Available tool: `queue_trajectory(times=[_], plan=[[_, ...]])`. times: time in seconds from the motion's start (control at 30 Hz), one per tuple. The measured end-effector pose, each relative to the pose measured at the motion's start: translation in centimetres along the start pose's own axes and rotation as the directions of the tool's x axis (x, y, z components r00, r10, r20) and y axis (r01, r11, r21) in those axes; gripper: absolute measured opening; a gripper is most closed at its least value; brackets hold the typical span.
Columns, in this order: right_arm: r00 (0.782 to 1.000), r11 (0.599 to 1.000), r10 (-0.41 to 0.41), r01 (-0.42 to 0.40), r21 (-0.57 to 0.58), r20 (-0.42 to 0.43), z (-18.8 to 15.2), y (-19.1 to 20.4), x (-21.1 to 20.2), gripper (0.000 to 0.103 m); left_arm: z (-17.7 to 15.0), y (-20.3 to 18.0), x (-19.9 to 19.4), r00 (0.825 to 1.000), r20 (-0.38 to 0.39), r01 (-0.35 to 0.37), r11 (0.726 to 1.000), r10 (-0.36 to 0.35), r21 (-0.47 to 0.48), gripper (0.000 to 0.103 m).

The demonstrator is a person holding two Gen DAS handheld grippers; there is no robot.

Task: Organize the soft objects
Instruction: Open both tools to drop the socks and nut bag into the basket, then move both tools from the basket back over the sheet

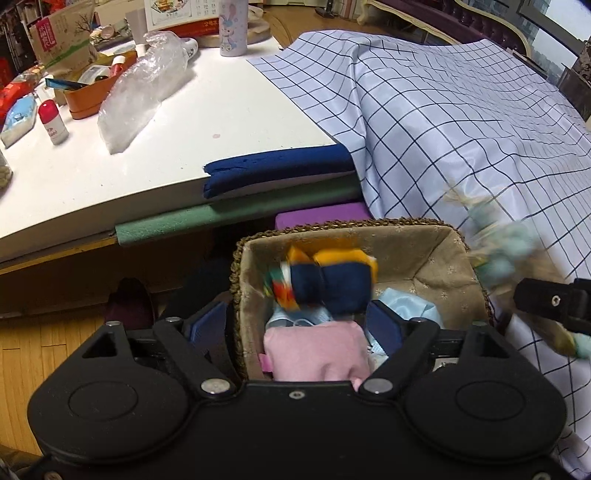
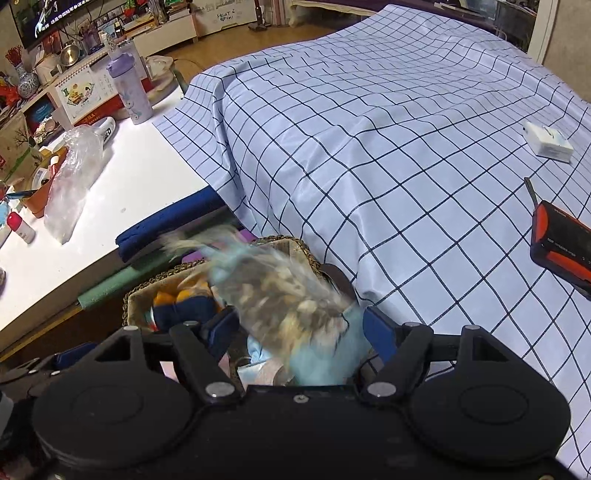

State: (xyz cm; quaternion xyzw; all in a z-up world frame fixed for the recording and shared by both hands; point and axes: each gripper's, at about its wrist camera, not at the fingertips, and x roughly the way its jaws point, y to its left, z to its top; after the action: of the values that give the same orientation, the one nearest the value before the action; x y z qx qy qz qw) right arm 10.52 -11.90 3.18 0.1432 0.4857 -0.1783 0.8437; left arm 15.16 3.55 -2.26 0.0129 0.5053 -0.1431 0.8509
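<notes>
- Left gripper (image 1: 295, 325): jaws apart, nothing clamped; one blurred navy/orange sock bundle (image 1: 325, 284) sits just past the pads, over the basket, no pad touching it.
- Right gripper (image 2: 301, 332): jaws apart; one blurred tan-and-pale-blue fuzzy soft item (image 2: 284, 295) lies between the fingers, too smeared to tell if the pads touch it.
- One woven basket (image 1: 432, 236) with beige lining, directly below both grippers, set against the draped cloth and under the table edge.
- In the basket, left view: one pink soft piece (image 1: 314, 350) nearest the camera, light blue fabric (image 1: 410, 306) under and beside it; count of blue pieces unclear.
- One purple block (image 1: 317, 218) just behind the basket.
- Table edge: one green foam strip (image 1: 166, 225), one navy foam strip (image 1: 277, 170) above it.
- One checked blue-white cloth (image 2: 369, 147) over the right side; on it one orange-black device (image 2: 561, 247) and one small white box (image 2: 546, 142), well apart.
- White table (image 1: 184, 110), far left: one clear plastic bag (image 1: 136, 92), one red-capped bottle (image 1: 53, 122), one orange tray (image 1: 88, 96), one pale tumbler (image 1: 233, 26).
</notes>
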Motion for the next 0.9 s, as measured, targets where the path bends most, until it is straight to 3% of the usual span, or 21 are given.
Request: queue_trajectory(times=[0.53, 0.9], plan=[[0.999, 0.998, -0.048, 0.049, -0.025, 0.018, -1.9, -0.7, -1.0, 0.076, -1.3, 0.5, -0.2, 0.998, -0.022, -0.057, 0.998, 0.057, 0.014, 0.081], [0.998, 0.999, -0.049, 0.050, -0.021, 0.035, -5.4, -2.4, -3.3, 0.077, -2.8, -1.2, -2.6, 0.999, -0.034, -0.009, 0.999, 0.010, 0.034, 0.081]])
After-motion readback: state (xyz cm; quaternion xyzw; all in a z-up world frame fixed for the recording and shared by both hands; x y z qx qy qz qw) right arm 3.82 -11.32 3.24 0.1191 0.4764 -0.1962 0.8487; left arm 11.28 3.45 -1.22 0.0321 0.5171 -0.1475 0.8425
